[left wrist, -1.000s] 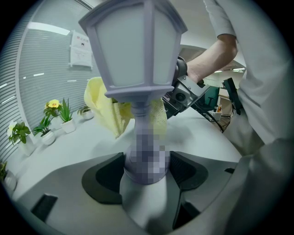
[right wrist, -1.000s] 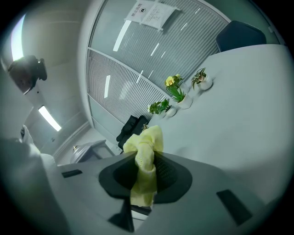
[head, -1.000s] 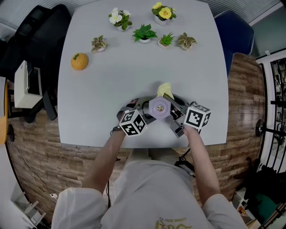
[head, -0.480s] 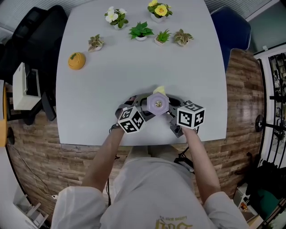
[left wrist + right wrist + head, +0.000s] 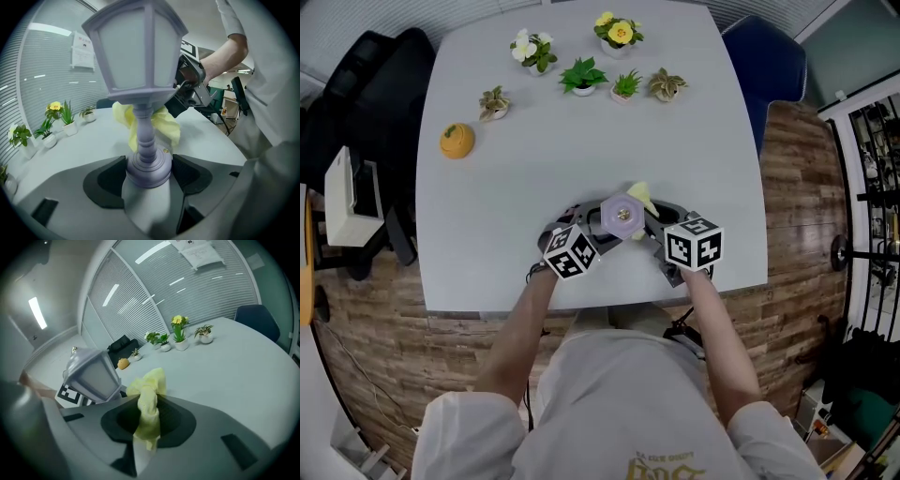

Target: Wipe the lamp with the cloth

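"From overhead, where's the lamp (image 5: 622, 216)?"
"Upright near the table's (image 5: 534, 141) front edge, yellow cloth (image 5: 639, 194) just behind it."
"And the left gripper (image 5: 149, 173), in its own view?"
"Its 2 jaws clamp the lamp's base."
"The right gripper (image 5: 149, 420)?"
"Pinching the cloth, beside the lamp."

Six small potted plants (image 5: 581, 73) line the white table's (image 5: 581, 159) far edge, an orange round object (image 5: 457, 141) nearby.

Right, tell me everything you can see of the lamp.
The lamp is a pale lilac lantern, plastic-looking: a six-sided hood with frosted white panes, a slim turned stem, a round base. It stands upright near the white table's front edge. The left gripper is clamped on its base; the yellow cloth in the right gripper seems to touch the stem's far side.
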{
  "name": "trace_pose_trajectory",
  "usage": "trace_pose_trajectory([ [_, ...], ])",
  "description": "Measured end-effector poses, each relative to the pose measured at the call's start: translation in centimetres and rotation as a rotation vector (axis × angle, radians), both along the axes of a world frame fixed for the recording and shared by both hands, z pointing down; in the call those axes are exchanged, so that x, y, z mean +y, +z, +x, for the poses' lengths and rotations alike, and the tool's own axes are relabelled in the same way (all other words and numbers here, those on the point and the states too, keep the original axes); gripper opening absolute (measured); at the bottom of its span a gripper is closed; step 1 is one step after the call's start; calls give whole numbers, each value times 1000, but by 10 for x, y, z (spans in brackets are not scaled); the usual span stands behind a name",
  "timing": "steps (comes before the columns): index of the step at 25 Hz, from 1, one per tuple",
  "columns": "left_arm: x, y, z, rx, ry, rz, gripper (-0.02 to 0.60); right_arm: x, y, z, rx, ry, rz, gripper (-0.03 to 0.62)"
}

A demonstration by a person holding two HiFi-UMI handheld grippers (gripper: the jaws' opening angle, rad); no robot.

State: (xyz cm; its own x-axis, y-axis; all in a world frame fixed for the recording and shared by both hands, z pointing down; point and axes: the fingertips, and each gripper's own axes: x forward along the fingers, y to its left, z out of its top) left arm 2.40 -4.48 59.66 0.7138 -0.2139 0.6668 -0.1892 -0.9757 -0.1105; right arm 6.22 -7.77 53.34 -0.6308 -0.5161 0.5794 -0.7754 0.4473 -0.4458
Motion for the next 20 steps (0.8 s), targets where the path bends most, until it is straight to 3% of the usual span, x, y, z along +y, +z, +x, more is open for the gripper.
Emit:
trace_pose_trajectory([
  [12, 2, -4, -7, -25, -60, -11, 319, 20, -31, 21, 13, 71, 66, 77],
  [17, 1, -16, -22, 30, -158, -31, 319, 27, -45, 27, 6, 123, 93, 77],
  [20, 1, -40, -28, 130, -244, -30, 318, 31, -56, 34, 4, 171, 117, 77],
])
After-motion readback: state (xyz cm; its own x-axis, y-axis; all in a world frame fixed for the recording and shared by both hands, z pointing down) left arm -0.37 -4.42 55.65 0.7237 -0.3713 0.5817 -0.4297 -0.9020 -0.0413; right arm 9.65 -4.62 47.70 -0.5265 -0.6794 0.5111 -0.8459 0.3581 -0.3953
